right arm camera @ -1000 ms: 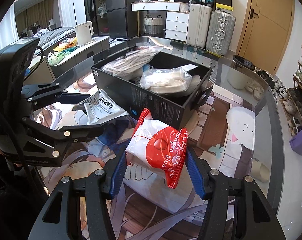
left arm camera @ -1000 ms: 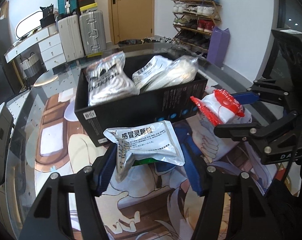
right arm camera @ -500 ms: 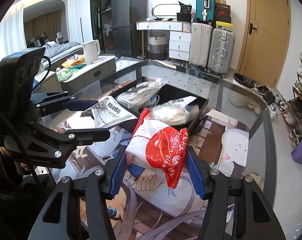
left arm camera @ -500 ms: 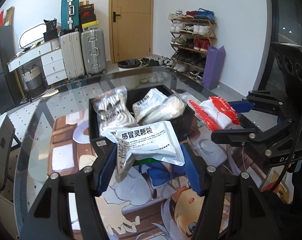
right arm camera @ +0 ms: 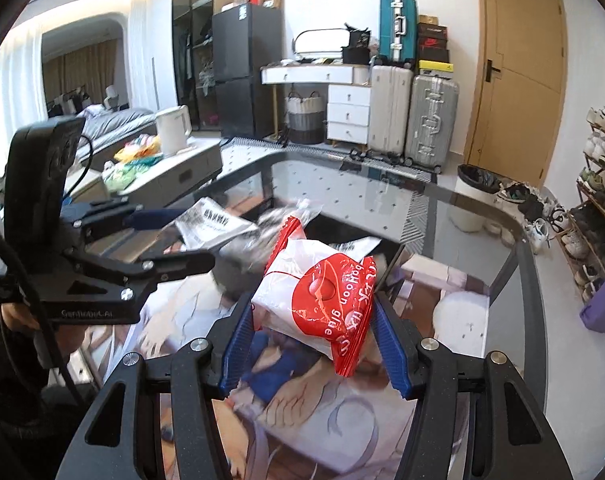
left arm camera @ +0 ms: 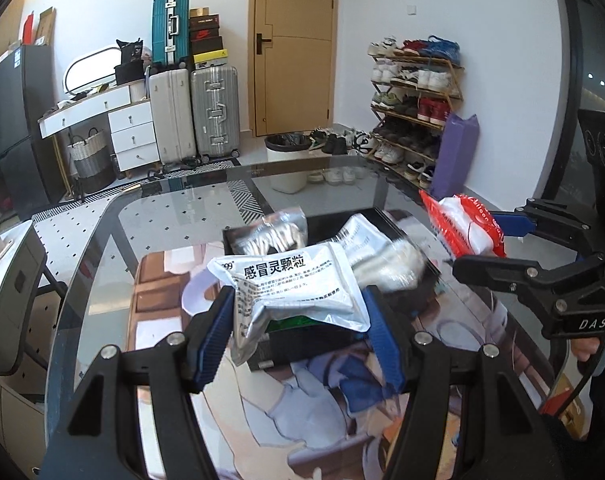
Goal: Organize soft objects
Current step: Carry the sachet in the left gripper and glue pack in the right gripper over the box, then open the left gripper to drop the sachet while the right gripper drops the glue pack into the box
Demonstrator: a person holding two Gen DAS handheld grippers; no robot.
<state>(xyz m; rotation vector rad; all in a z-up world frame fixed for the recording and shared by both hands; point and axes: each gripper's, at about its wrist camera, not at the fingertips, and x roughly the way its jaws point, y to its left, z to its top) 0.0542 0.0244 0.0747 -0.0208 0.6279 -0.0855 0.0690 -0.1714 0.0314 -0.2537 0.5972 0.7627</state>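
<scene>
The left tool (left arm camera: 298,324) grips a silver foil pouch (left arm camera: 290,284) with black Chinese print; its blue fingers (left arm camera: 212,340) press in on the pouch's two sides, closed only as far as the pouch allows. The pouch sits right between the fingertips and bulges up and forward past them, its printed face turned to the camera. It is held in the air above the near edge of a black box (left arm camera: 314,340) that stands on the glass bench (left arm camera: 102,280).

The right tool (right arm camera: 314,344) clamps a red-and-white packet (right arm camera: 318,288) in the same way, blue fingers (right arm camera: 238,344) against either side. The packet is tilted, with one red crimped end pointing up and away and the other hanging down between the fingertips. It too is off the bench, with the box (right arm camera: 342,232) beyond it.

In the left wrist view the right tool (left arm camera: 518,236) comes in from the right with its packet (left arm camera: 462,228) beside the box's far right corner. In the right wrist view the left tool (right arm camera: 150,236) comes in from the left, its pouch (right arm camera: 214,224) near the box's left side.

Inside the box lie other soft packs (left arm camera: 358,240), silver and white, blurred in both views. A printed mat (left arm camera: 302,420) with cartoon figures covers the bench under the box.
</scene>
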